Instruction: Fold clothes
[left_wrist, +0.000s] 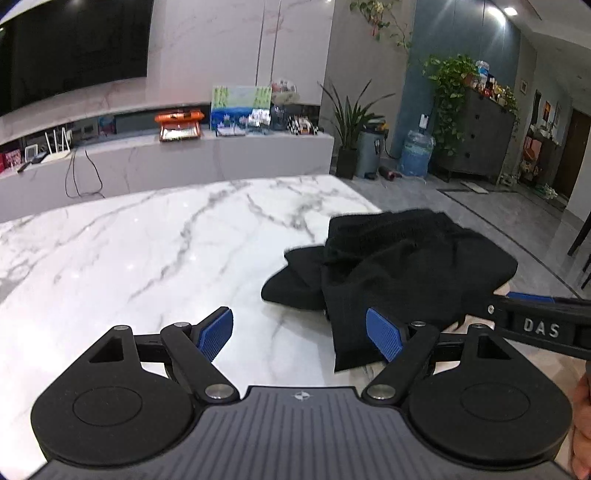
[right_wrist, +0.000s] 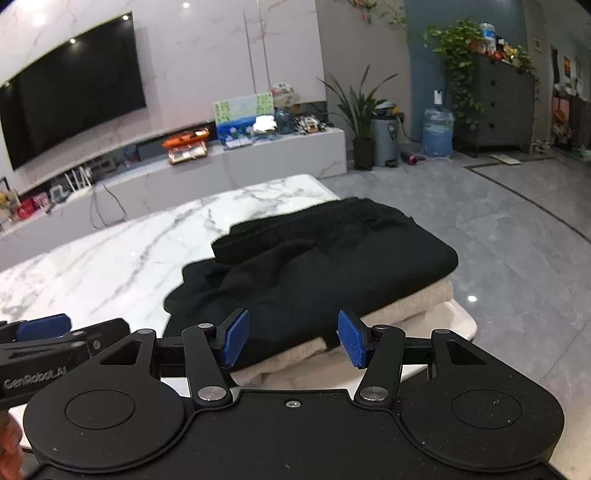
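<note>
Hovering low in the frame, the right gripper (right_wrist: 293, 339) and left gripper (left_wrist: 299, 334) have jaws apart, holding nothing. Just beyond, the black clothes (right_wrist: 314, 266) sit on a beige cloth (right_wrist: 410, 299) at the tabletop (right_wrist: 110, 258) edge. A bump could slide them off.
</note>
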